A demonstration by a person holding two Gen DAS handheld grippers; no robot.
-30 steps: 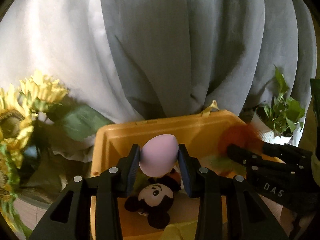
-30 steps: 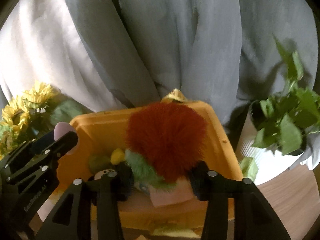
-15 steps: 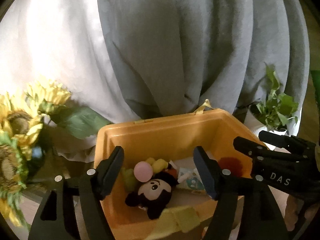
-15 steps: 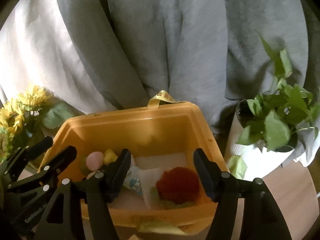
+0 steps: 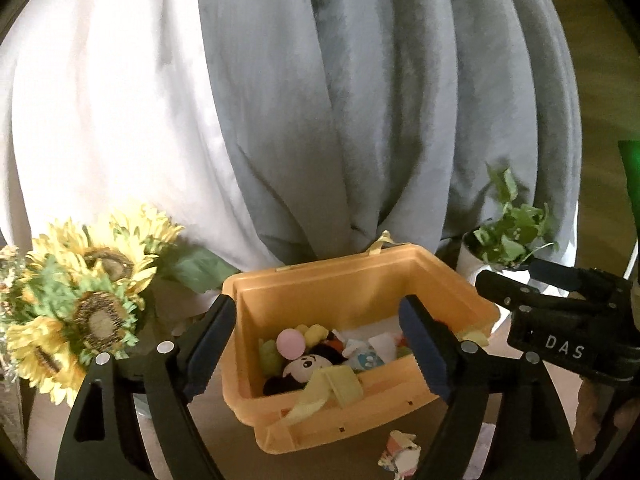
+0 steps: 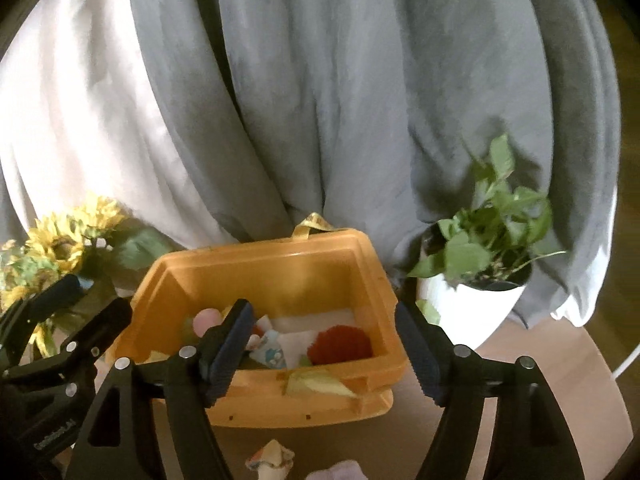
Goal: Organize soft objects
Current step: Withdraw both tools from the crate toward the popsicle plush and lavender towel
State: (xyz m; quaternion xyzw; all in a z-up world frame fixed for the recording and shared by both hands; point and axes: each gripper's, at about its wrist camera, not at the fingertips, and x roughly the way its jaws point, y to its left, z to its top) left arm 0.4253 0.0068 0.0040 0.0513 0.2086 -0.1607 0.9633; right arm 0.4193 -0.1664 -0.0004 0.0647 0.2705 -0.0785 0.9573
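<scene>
The bin was orange, holding a pale pink egg, a black-and-cream mouse plush and a rust-red pompom; at nine o'clock the sunflowers were yellow with brown centres, at twelve the curtain grey, at three the leaves green

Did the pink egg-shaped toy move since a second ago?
Yes. The pink egg left the left gripper, whose jaws are opening and empty, and now lies inside the orange bin beside the mouse plush.

One bin, two tongs, one plant
</scene>
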